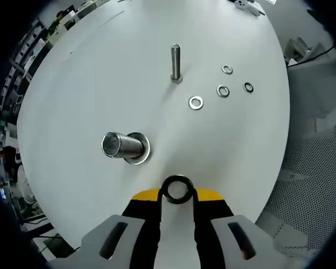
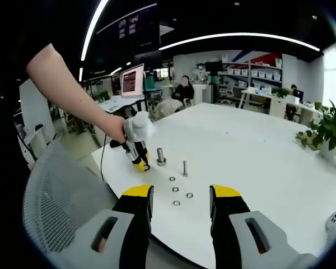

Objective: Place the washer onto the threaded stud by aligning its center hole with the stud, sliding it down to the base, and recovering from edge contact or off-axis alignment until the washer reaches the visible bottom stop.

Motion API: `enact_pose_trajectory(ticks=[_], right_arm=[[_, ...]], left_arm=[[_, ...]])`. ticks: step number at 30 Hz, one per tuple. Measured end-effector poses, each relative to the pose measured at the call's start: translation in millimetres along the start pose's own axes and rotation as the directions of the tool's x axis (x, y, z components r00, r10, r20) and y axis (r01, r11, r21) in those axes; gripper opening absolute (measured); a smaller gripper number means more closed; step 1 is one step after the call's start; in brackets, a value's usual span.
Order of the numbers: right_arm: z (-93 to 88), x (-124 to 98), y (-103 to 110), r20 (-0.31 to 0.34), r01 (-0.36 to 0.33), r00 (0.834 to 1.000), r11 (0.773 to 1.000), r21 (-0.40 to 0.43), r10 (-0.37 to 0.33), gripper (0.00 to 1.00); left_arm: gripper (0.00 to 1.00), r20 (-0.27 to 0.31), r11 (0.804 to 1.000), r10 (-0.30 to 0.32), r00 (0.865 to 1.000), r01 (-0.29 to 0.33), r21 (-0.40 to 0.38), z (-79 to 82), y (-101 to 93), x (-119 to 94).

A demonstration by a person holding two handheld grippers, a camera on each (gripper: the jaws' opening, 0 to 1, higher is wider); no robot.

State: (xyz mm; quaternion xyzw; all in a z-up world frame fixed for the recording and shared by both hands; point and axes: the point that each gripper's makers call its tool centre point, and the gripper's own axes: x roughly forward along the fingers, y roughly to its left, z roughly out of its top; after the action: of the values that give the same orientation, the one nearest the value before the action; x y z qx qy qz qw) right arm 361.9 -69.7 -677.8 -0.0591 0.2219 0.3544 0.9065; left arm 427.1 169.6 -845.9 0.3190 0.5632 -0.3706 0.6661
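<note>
Between the yellow-tipped jaws of the left gripper (image 1: pixel 177 193), a dark ring-shaped metal washer (image 1: pixel 176 189) is held pinched, as seen in the left gripper view. Beyond it, a thick silver threaded stud on a round base flange (image 1: pixel 125 147) is seen standing on the white round surface (image 1: pixel 89 84). Farther off, a thin upright steel bolt (image 1: pixel 175 61) is noted, with four loose silver washers (image 1: pixel 195 102) lying flat to one side of it, apart from each other.

From the right gripper view, the right gripper (image 2: pixel 179 197) is seen with jaws spread wide and nothing between them, held near the surface edge. The left gripper is observed just beside the thick stud (image 2: pixel 161 156), gripped by a person's hand (image 2: pixel 113 130). A grey mesh chair back (image 2: pixel 56 196) is recorded at the near left.
</note>
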Motion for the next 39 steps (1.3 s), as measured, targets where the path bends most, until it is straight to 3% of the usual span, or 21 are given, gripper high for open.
enact_pose_trajectory(ticks=[6,9,19,29,39], right_arm=[[-0.2,0,0,0.000,-0.002,1.000,1.000,0.000,0.002,0.42],[-0.2,0,0,0.000,-0.001,1.000,1.000,-0.001,0.001,0.42],[1.5,-1,-1,0.008,-0.001,1.000,1.000,0.000,0.001,0.42],[2.1,-1,-1,0.014,0.004,1.000,1.000,0.003,-0.004,0.42],[3.1,-2,-2,0.018,0.008,1.000,1.000,0.007,-0.008,0.42]], left_arm=[[0.19,0.009,0.999,0.009,1.000,-0.009,0.037,3.3,4.1,-13],[0.19,0.054,0.999,0.006,0.999,-0.009,0.050,12.5,5.4,-25],[0.19,0.078,0.995,0.015,0.997,-0.023,0.096,30.4,10.7,-48],[0.19,0.091,0.993,0.044,0.995,-0.053,0.109,46.7,26.8,-57],[0.19,0.076,0.993,0.058,0.995,-0.066,0.098,56.1,40.9,-50]])
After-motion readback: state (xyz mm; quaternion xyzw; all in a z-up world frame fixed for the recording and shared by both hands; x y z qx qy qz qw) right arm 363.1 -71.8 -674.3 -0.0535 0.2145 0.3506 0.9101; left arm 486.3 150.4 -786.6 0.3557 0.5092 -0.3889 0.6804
